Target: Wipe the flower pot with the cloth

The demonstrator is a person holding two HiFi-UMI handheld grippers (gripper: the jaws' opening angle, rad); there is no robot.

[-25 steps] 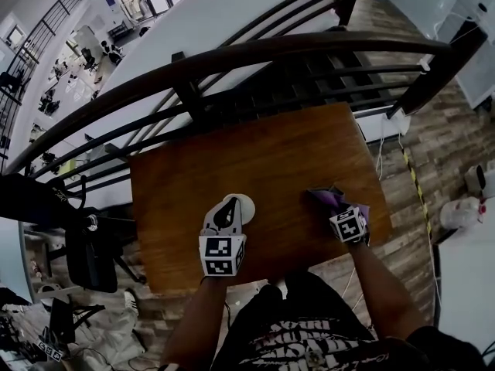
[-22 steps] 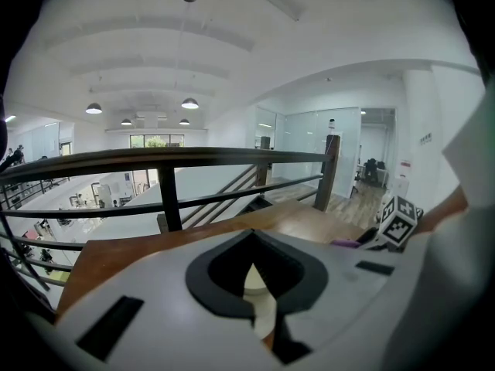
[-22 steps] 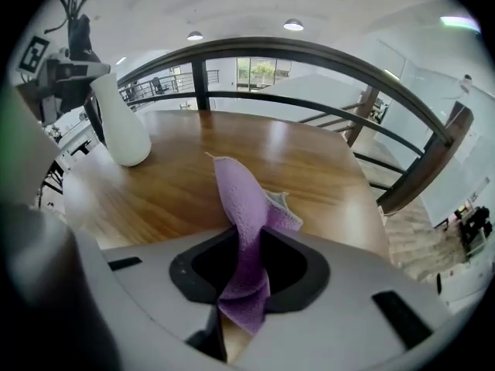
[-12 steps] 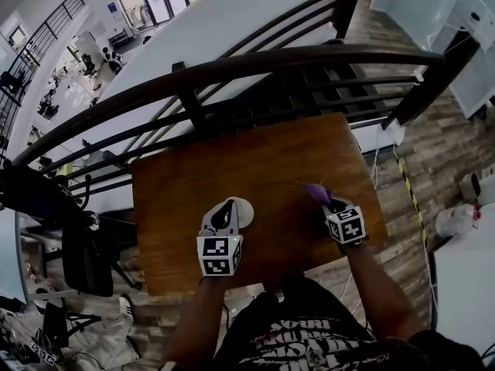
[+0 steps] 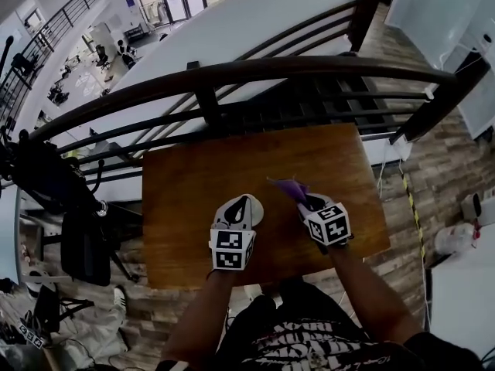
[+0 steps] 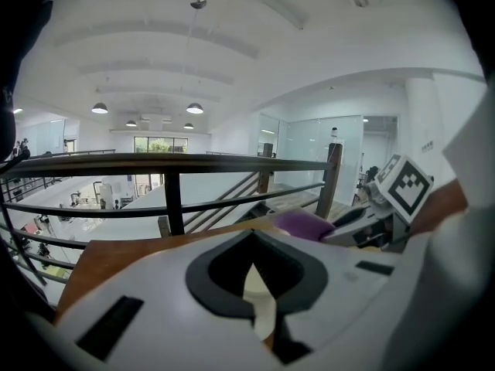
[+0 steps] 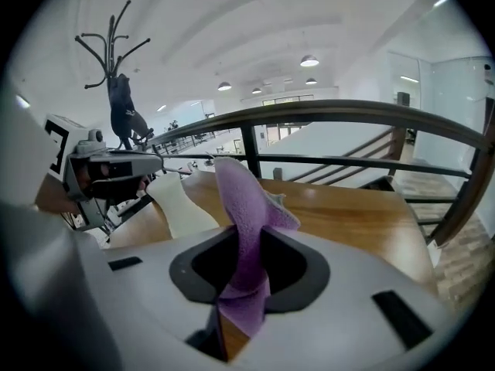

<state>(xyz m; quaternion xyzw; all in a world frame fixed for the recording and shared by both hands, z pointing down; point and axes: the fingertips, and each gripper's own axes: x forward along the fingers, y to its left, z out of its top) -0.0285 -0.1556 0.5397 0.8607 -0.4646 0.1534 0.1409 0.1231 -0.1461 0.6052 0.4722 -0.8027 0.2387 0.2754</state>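
A small white flower pot (image 5: pixel 249 206) stands on the wooden table (image 5: pixel 193 184), and my left gripper (image 5: pixel 238 207) is shut on it. In the left gripper view the pot's cream wall (image 6: pixel 261 296) fills the gap between the jaws. My right gripper (image 5: pixel 303 199) is shut on a purple cloth (image 5: pixel 290 187), held above the table just right of the pot. In the right gripper view the cloth (image 7: pixel 246 207) sticks up out of the jaws, with the pot (image 7: pixel 182 205) and the left gripper (image 7: pixel 108 168) close on the left. From the left gripper view, the cloth (image 6: pixel 304 224) shows to the right.
A dark metal railing (image 5: pixel 255 72) runs along the table's far edge, with a drop to a lower floor beyond it. A black chair (image 5: pixel 85 246) stands left of the table. A coat rack (image 7: pixel 116 76) rises behind the left gripper.
My right gripper has lifted the purple cloth off the table's right side and carried it left, close to the pot. The left gripper has stayed on the pot.
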